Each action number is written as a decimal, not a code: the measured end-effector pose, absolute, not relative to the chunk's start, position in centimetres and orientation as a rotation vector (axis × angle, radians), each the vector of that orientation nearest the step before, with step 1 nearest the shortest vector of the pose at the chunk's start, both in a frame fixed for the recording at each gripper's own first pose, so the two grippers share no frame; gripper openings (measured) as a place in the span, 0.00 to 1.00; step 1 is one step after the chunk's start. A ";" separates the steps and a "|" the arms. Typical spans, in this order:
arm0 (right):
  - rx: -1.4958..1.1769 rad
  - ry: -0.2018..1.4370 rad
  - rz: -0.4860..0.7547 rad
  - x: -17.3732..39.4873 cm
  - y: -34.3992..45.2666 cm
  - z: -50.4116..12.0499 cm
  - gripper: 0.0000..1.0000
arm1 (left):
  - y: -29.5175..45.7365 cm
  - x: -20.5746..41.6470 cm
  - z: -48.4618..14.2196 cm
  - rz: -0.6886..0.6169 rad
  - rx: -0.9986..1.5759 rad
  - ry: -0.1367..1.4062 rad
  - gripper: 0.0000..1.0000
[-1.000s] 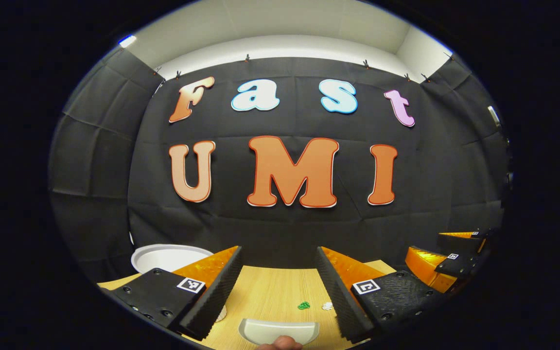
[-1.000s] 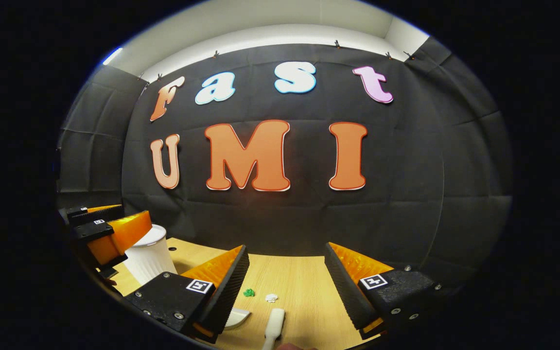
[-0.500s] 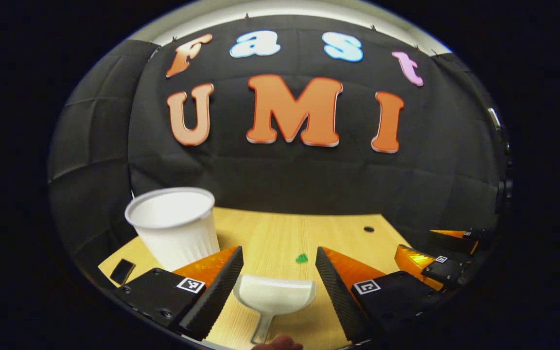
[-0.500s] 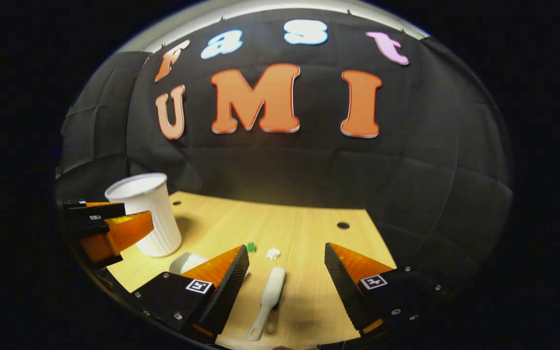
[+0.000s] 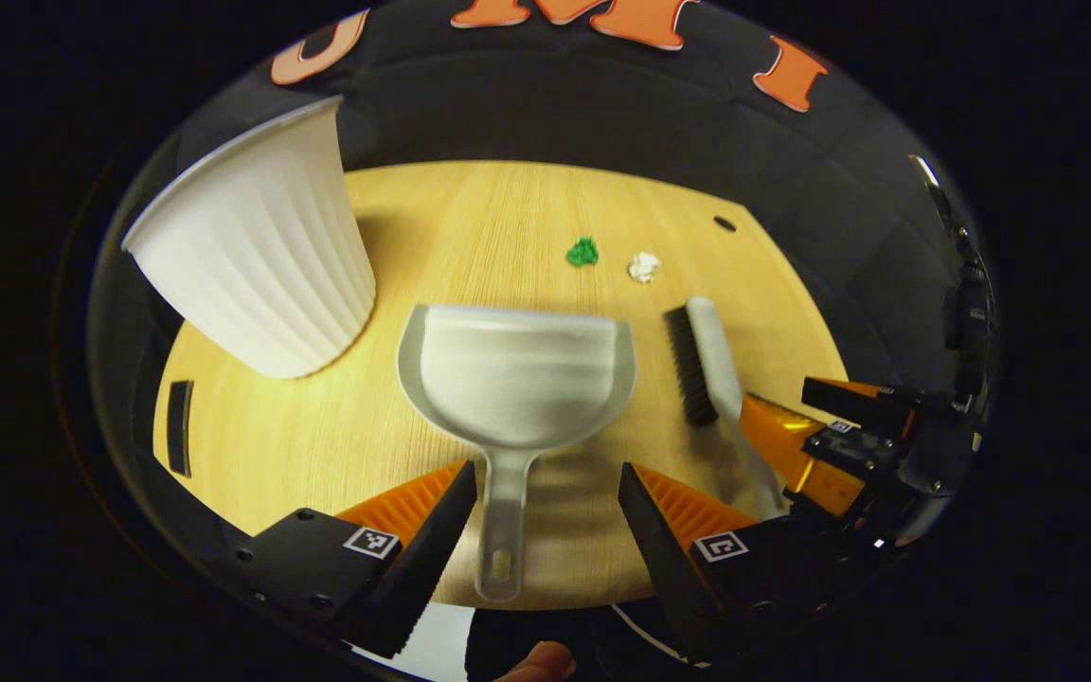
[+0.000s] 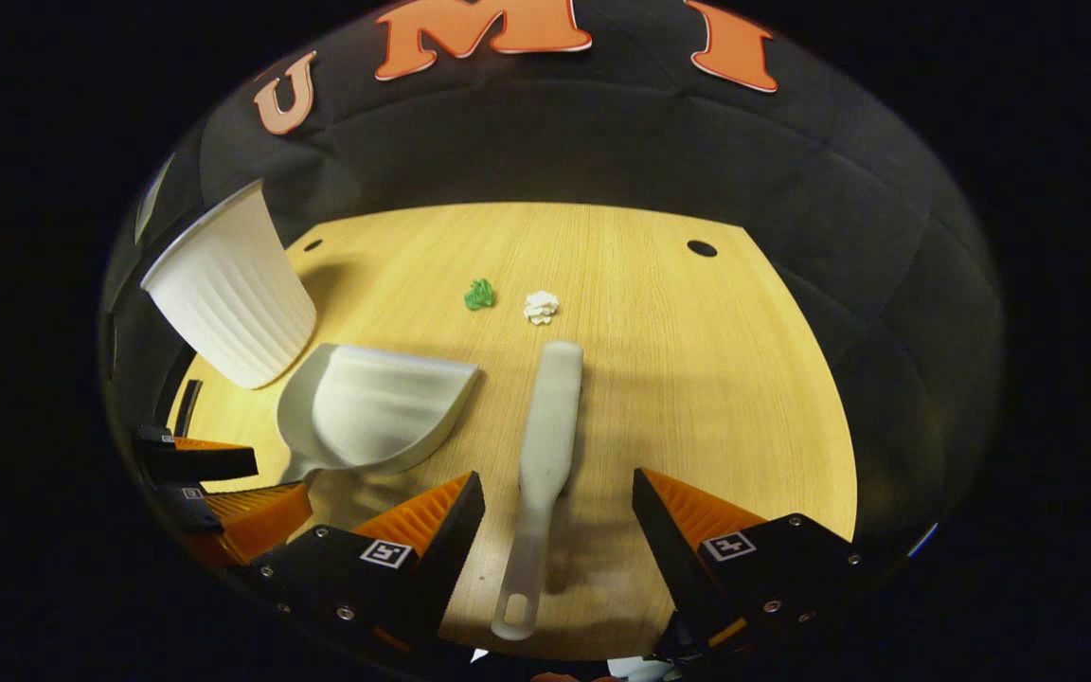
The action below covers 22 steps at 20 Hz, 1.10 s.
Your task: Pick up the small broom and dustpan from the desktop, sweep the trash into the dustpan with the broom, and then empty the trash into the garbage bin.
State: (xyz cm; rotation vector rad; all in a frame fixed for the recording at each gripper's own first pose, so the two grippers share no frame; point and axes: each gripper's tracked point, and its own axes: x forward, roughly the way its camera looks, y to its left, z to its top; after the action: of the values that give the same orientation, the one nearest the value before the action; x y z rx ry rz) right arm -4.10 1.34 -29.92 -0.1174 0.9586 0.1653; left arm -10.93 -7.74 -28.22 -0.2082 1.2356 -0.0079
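Observation:
A white dustpan lies flat on the wooden desktop, handle toward me. My left gripper hangs open above that handle, one finger on each side, apart from it. The white broom lies beside the dustpan, handle toward me, black bristles on its left side. My right gripper is open over the broom handle without touching it. A green scrap and a white scrap lie beyond the broom head. The white ribbed bin stands at the left.
A small dark flat object lies near the desktop's left edge. A round hole sits in the far right of the desktop. Black cloth walls close the back and sides. A fingertip shows at the bottom.
Both grippers have tilted down and risen over the desk, so the dustpan and broom handles now lie between their open fingers. No object has moved.

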 end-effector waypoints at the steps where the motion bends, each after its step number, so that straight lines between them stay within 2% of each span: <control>1: -0.121 0.986 0.162 -4.0 1.6 -30.6 0.95 | -7.5 -11.2 -28.1 -0.011 -0.222 1.277 0.96; 7: -0.167 1.094 0.123 -2.8 1.7 -33.3 0.95 | -4.7 -11.7 -27.7 -0.026 -0.269 1.465 0.97; 12: -0.219 1.158 0.097 -0.9 1.5 -35.5 0.93 | -3.9 -10.4 -28.6 -0.067 -0.230 1.560 0.91; 13: -0.234 1.163 0.092 -0.4 1.4 -35.7 0.90 | -3.7 -10.2 -28.8 -0.074 -0.223 1.571 0.86; 15: -0.244 1.174 0.089 0.1 1.4 -36.0 0.79 | -3.5 -10.2 -28.9 -0.079 -0.198 1.594 0.77; 16: -0.237 1.189 0.088 0.1 1.6 -36.5 0.62 | -3.7 -10.5 -29.1 -0.090 -0.201 1.604 0.74; 17: -0.235 1.203 0.085 0.1 1.6 -36.9 0.65 | -3.4 -10.7 -29.0 -0.085 -0.183 1.625 0.58; 18: -0.241 1.209 0.079 0.2 1.5 -37.0 0.55 | -3.4 -10.4 -29.0 -0.100 -0.160 1.625 0.48; 19: -0.244 1.209 0.087 0.4 1.7 -37.2 0.49 | -3.2 -10.3 -29.0 -0.111 -0.142 1.623 0.41; 22: -0.243 1.225 0.130 1.1 1.9 -37.1 0.42 | -2.8 -10.0 -29.0 -0.194 -0.072 1.615 0.35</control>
State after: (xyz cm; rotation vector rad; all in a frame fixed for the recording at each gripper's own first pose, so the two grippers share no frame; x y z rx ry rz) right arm 1.08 1.94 -37.15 -0.2431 1.2255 0.1296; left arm -9.95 -2.79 -28.95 -0.0722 1.6149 -0.1942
